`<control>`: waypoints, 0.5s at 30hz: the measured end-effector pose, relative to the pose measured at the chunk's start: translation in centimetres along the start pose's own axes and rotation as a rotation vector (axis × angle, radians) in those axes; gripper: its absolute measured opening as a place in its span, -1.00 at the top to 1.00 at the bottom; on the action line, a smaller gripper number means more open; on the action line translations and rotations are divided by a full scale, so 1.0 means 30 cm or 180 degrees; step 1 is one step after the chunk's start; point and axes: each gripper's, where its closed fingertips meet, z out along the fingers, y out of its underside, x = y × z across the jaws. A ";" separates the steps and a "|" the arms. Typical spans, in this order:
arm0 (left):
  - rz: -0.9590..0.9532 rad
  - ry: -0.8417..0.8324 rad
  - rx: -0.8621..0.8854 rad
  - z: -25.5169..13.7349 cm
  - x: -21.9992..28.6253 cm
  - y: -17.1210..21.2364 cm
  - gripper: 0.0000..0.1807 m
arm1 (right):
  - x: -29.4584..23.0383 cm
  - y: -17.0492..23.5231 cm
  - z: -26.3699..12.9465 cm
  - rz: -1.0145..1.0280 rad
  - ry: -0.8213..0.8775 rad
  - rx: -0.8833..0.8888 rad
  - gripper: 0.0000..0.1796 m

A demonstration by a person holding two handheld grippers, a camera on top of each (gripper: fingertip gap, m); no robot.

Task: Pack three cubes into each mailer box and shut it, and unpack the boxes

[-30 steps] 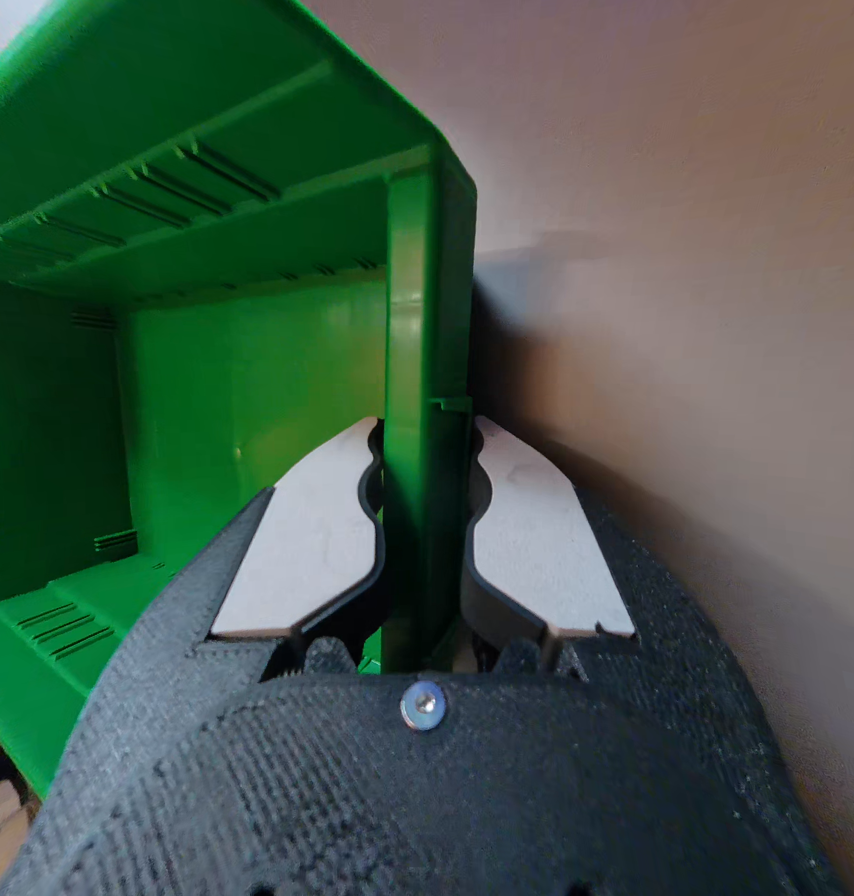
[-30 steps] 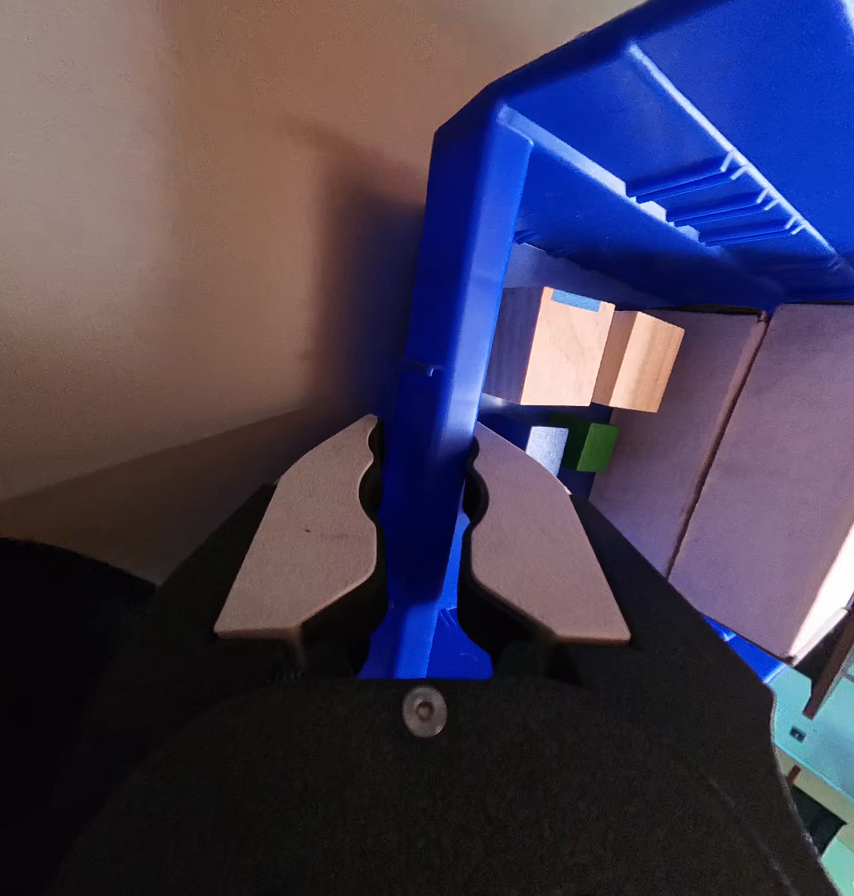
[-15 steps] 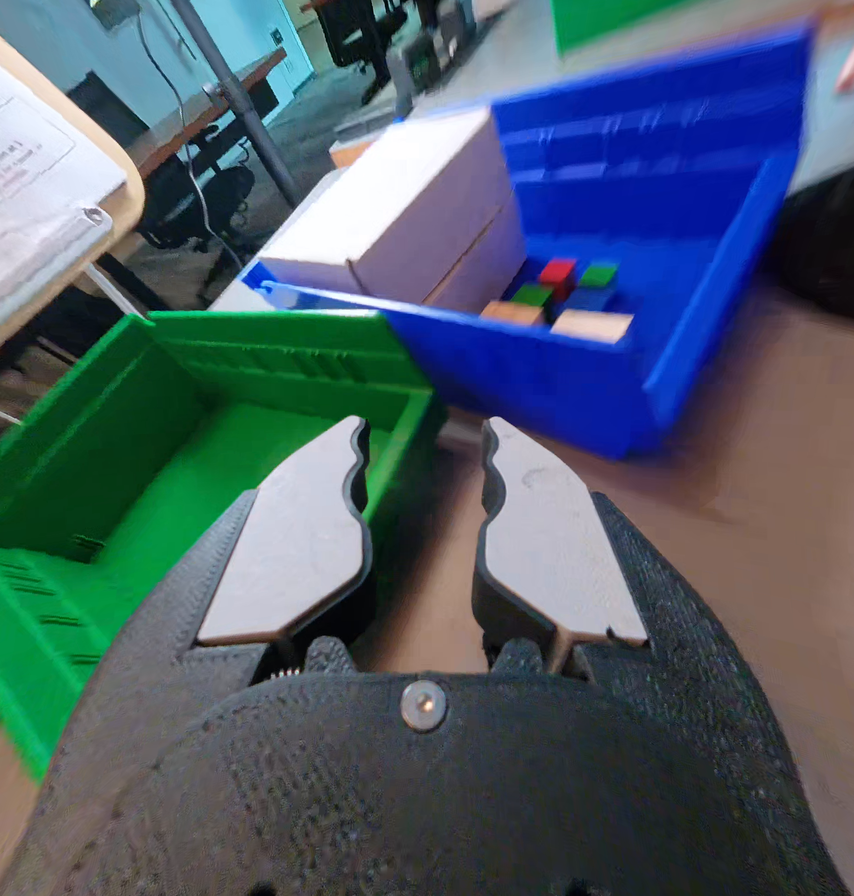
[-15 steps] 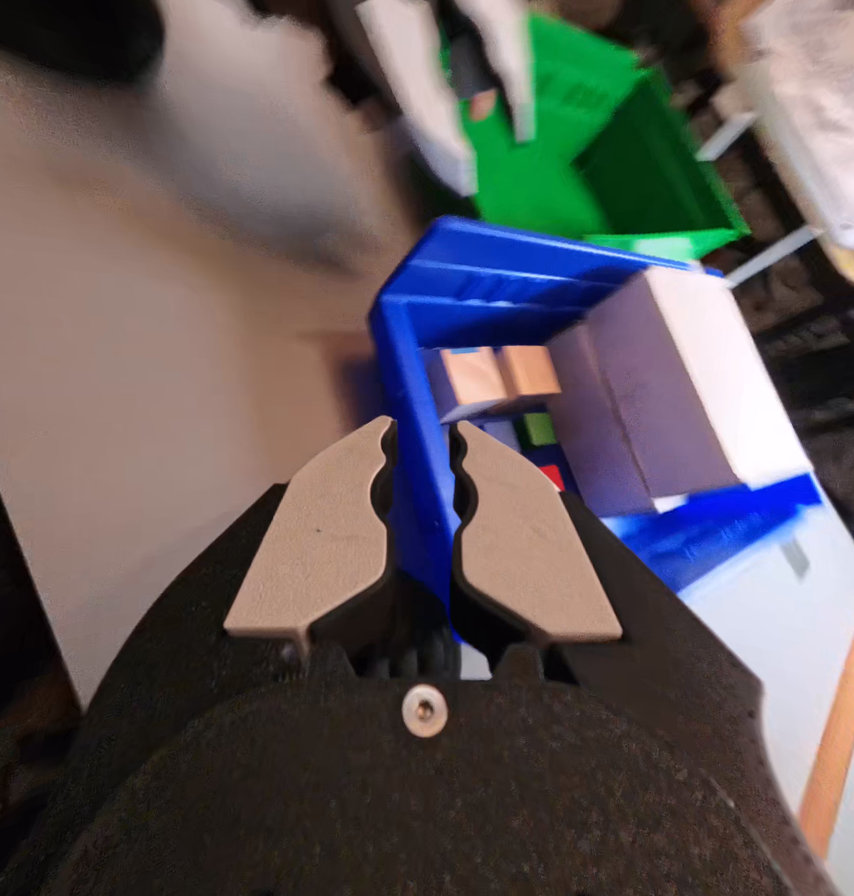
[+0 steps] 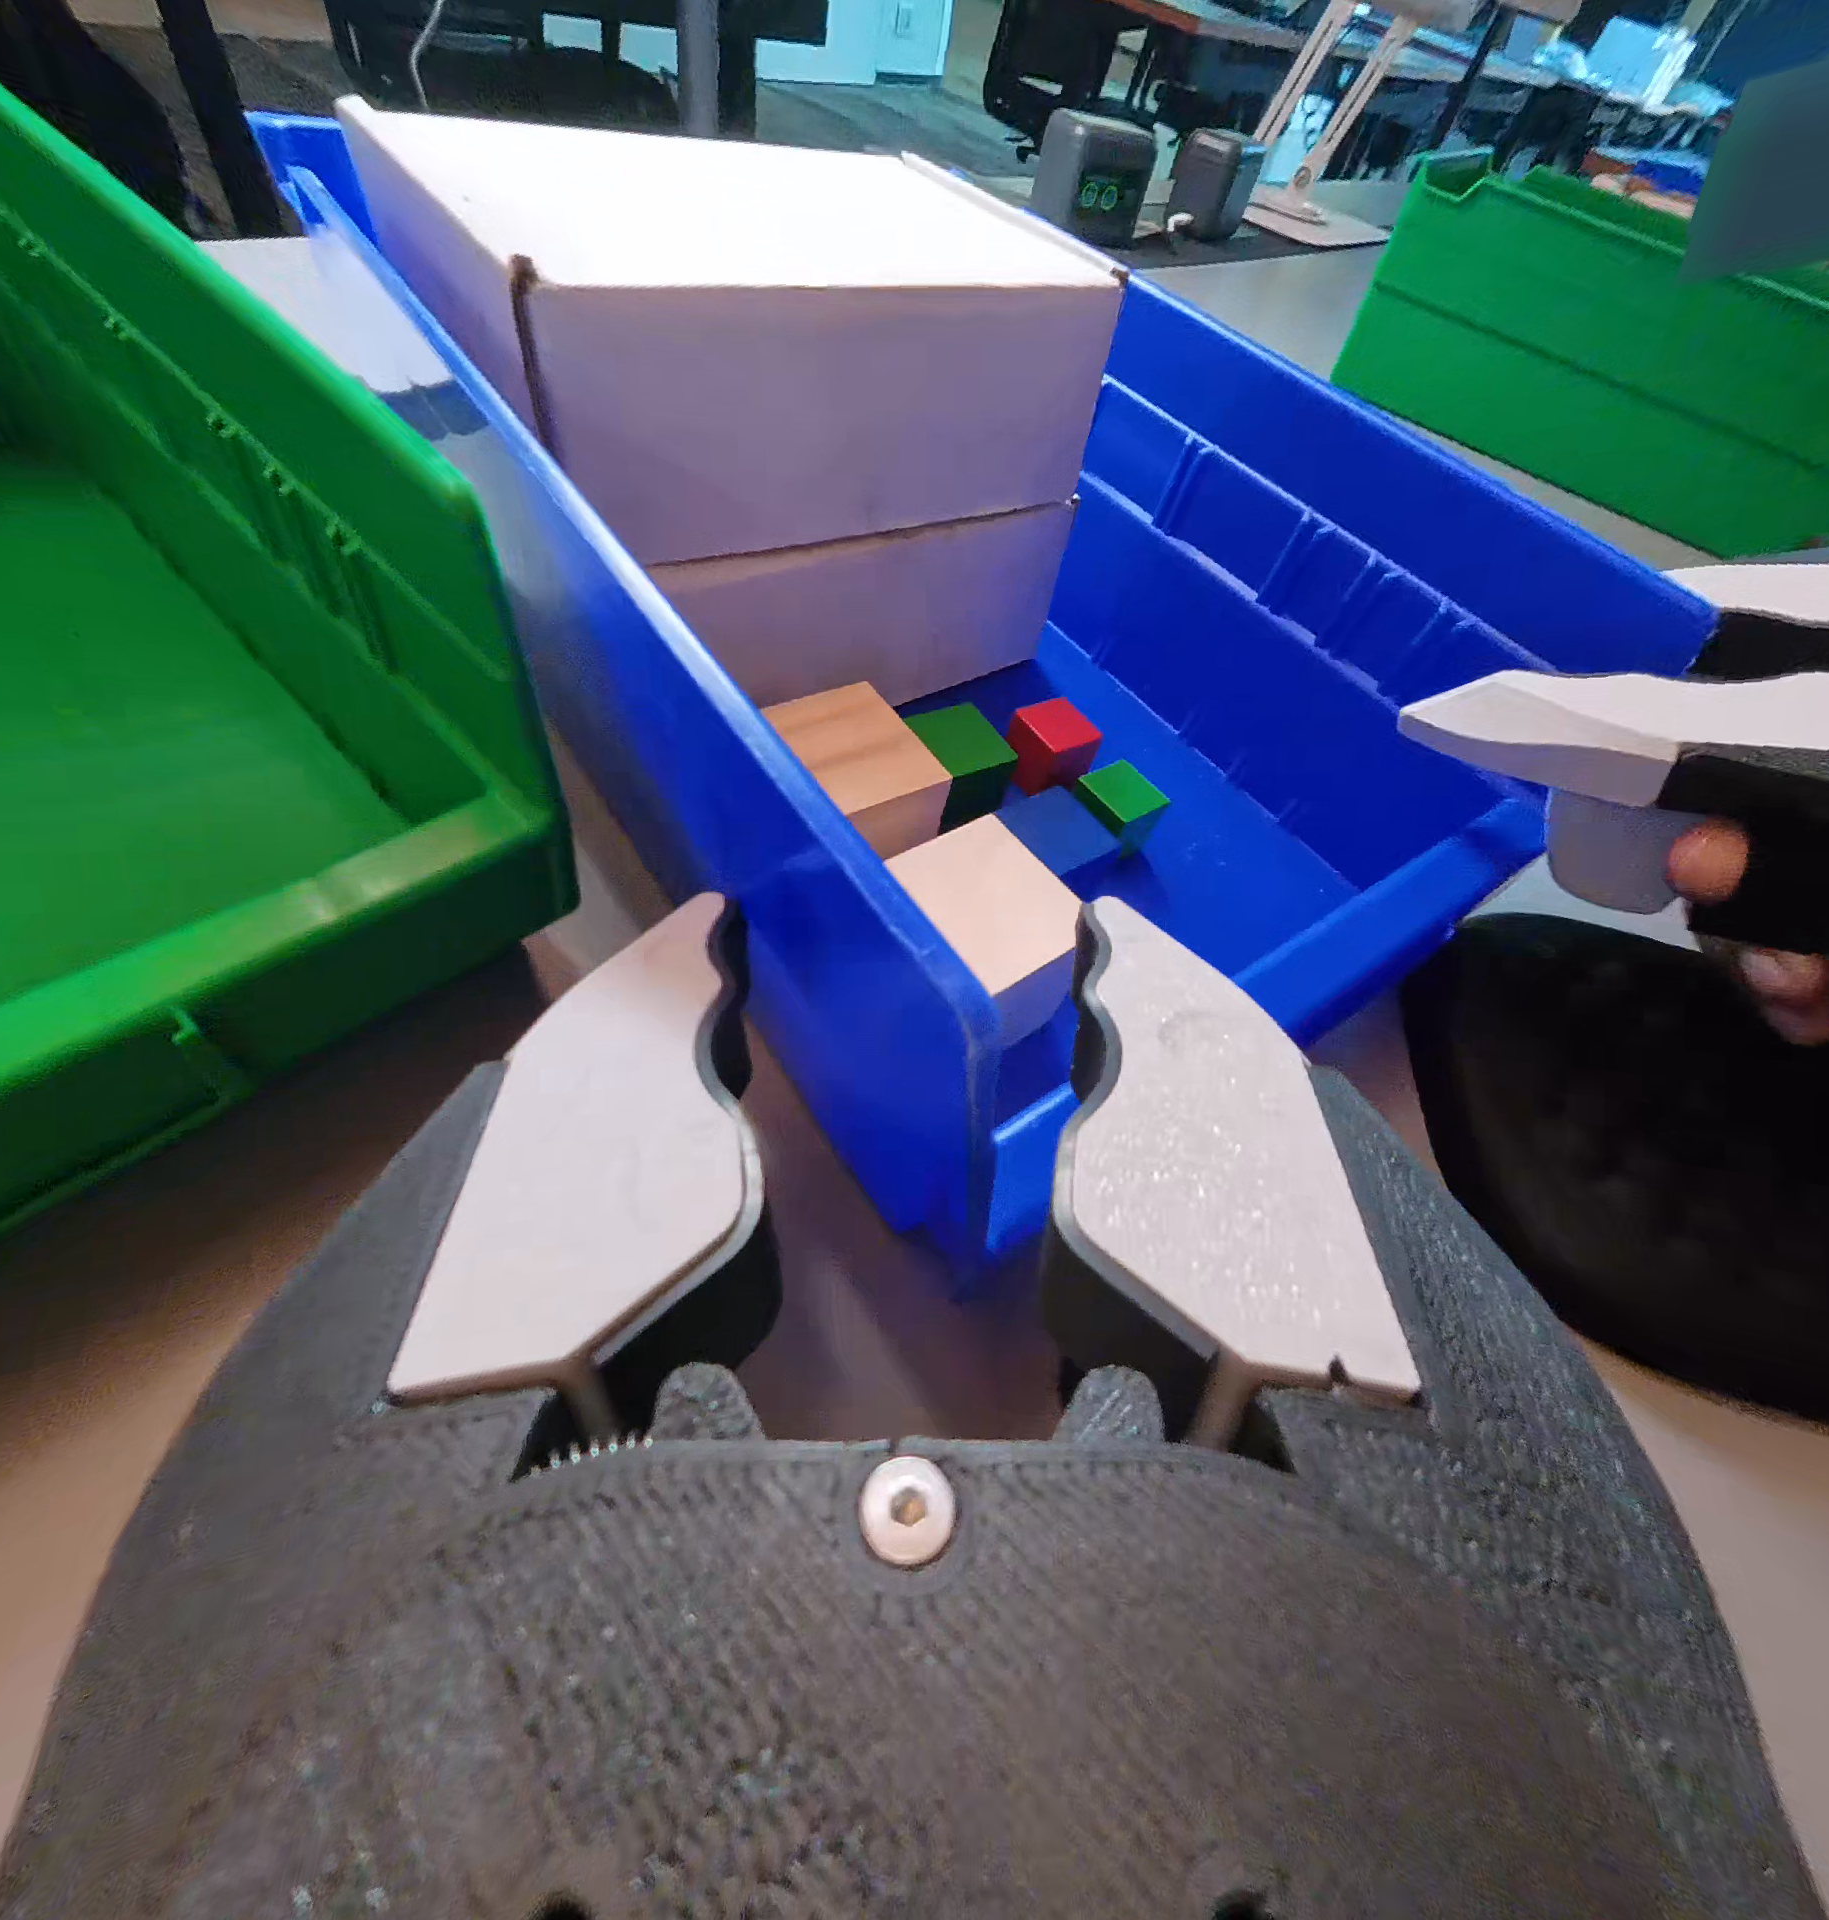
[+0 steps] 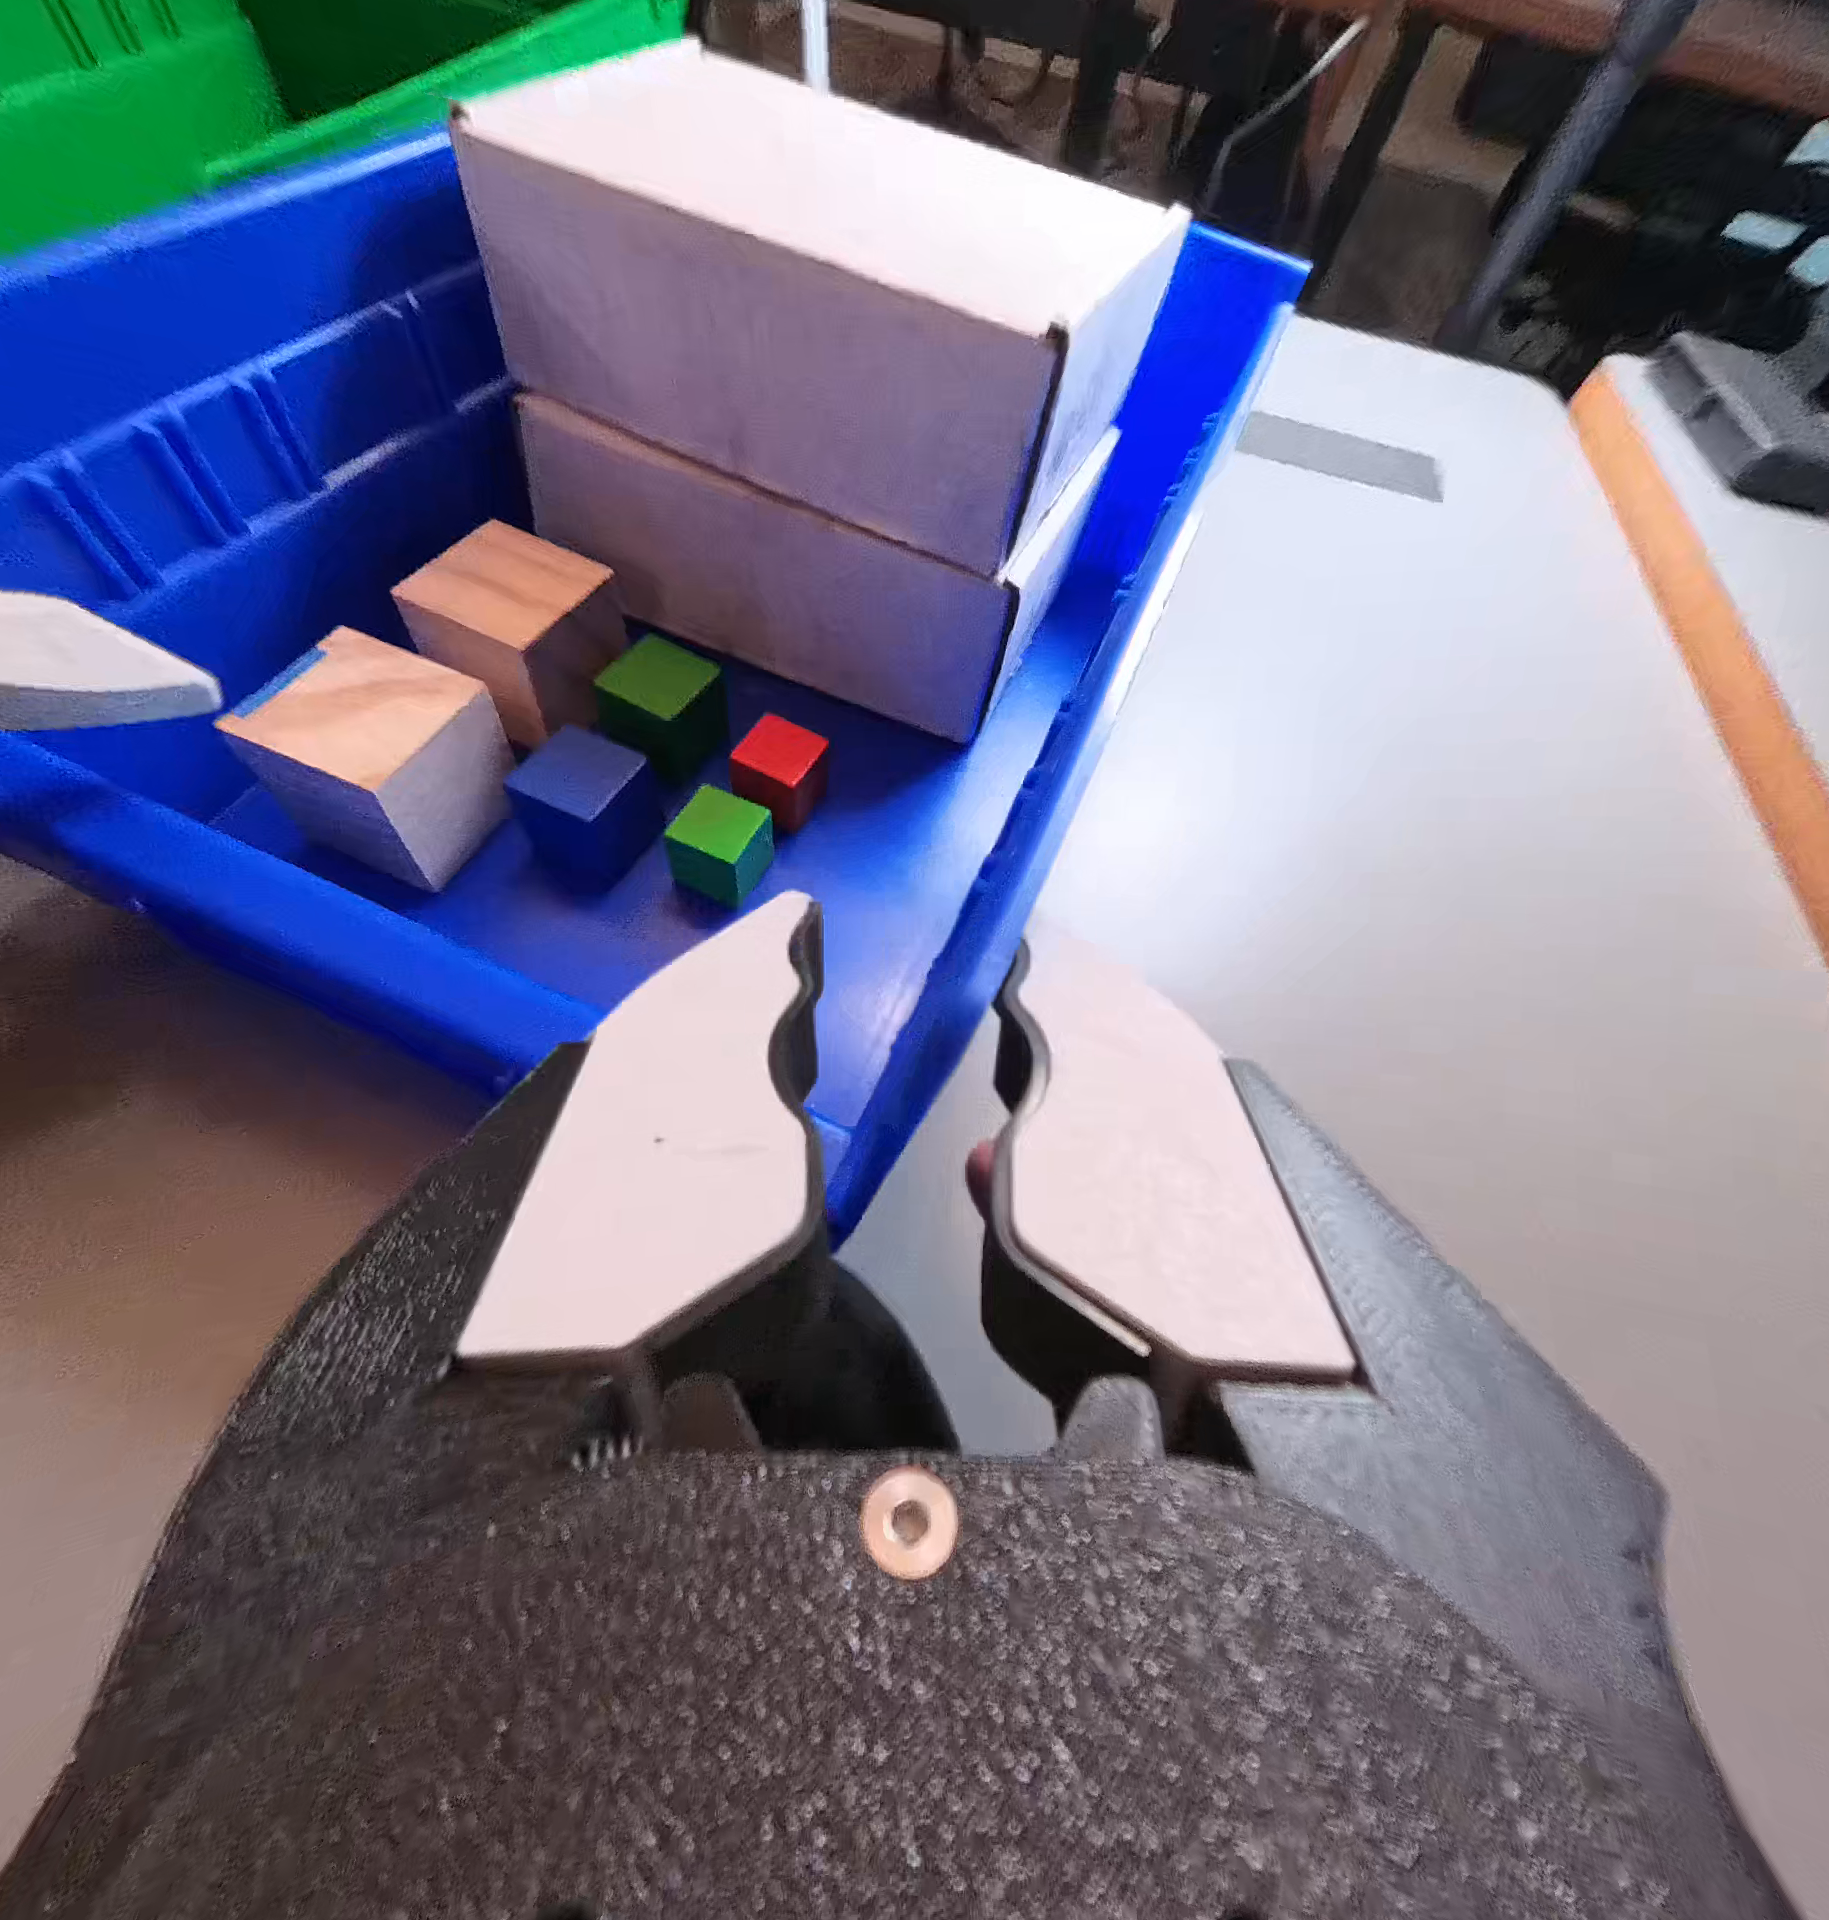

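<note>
A blue bin (image 5: 1305, 623) stands on the table and holds two shut white mailer boxes, one (image 5: 785, 260) stacked on the other (image 5: 858, 613). In front of them lie two wooden cubes (image 6: 505, 603) (image 6: 370, 727), a blue cube (image 6: 583, 800), two green cubes (image 6: 661, 686) (image 6: 720, 836) and a red cube (image 6: 780, 764). My left gripper (image 5: 905, 925) is open, its fingers on either side of the bin's near left corner. My right gripper (image 6: 910, 945) is open, with the bin's right wall (image 6: 1076, 665) between its fingers.
An empty green bin (image 5: 214, 727) stands just left of the blue one. Another green bin (image 5: 1616, 364) is at the far right. A black rounded object (image 5: 1616, 1143) lies right of the blue bin. The grey table (image 6: 1409, 831) has a wooden edge strip (image 6: 1720, 675) on the right.
A second ago each gripper was shut on a tilted bin's wall, left on green, right on blue. Both bins now stand flat, both grippers have opened, and the left moved to the blue bin.
</note>
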 end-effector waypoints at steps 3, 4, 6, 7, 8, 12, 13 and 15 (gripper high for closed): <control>0.0102 -0.0169 0.0093 -0.004 -0.014 -0.033 0.69 | 0.036 -0.003 -0.008 0.0045 0.0178 0.0036 0.79; 0.0196 -0.0233 0.0137 -0.011 -0.015 -0.048 0.73 | 0.044 -0.003 -0.015 0.0076 0.0198 0.0059 0.80; 0.0297 -0.0303 0.0138 -0.013 -0.004 -0.060 0.74 | 0.049 -0.015 -0.039 0.0122 0.0236 0.0156 0.82; 0.0337 -0.0326 0.0164 -0.017 0.003 -0.069 0.75 | 0.053 -0.022 -0.053 0.0099 0.0288 0.0199 0.82; 0.0383 -0.0345 0.0213 -0.027 0.011 -0.086 0.76 | 0.053 -0.036 -0.071 0.0100 0.0317 0.0263 0.82; 0.0478 -0.0391 0.0448 -0.119 0.050 -0.202 0.78 | 0.041 -0.141 -0.169 0.0015 0.0354 0.0490 0.81; 0.0488 -0.0407 0.0486 -0.154 0.056 -0.236 0.77 | 0.032 -0.181 -0.194 0.0007 0.0312 0.0555 0.81; 0.0519 -0.0474 0.0575 -0.236 0.056 -0.305 0.77 | -0.001 -0.263 -0.232 -0.0044 0.0189 0.0644 0.80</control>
